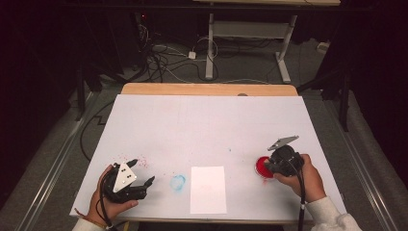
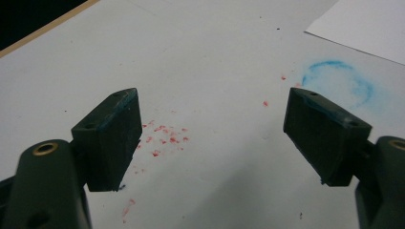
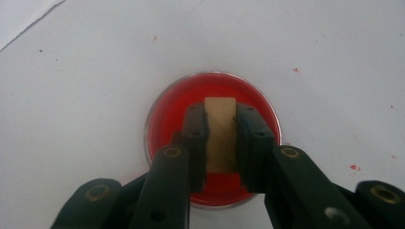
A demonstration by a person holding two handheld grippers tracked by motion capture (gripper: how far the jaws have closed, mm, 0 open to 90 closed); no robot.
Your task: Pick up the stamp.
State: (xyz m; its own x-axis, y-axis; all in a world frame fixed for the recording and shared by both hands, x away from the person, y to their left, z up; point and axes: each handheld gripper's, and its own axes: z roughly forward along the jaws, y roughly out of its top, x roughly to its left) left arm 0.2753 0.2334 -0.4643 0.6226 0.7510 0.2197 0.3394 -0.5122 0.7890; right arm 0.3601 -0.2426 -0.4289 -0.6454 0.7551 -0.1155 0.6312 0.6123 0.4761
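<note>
A small round dish of red paint [image 1: 261, 165] [image 3: 165, 121] sits on the white table cover at the right. My right gripper [image 1: 267, 167] [image 3: 220, 110] points down into it, shut on a tan upright block [image 3: 220, 136] whose lower end stands in the red paint. At the left front my left gripper [image 1: 143, 172] [image 2: 210, 102] is held low over the cover, jaws wide open with nothing between them. Its pads [image 2: 114, 138] carry traces of blue along the edges.
A white sheet of paper [image 1: 208, 189] [image 2: 367, 26] lies at the front centre. A smudged blue ring [image 1: 177, 182] [image 2: 339, 81] marks the cover beside it, and red specks [image 2: 165, 136] dot the cover near the left gripper. The table's wooden far edge [image 1: 207, 89] shows beyond.
</note>
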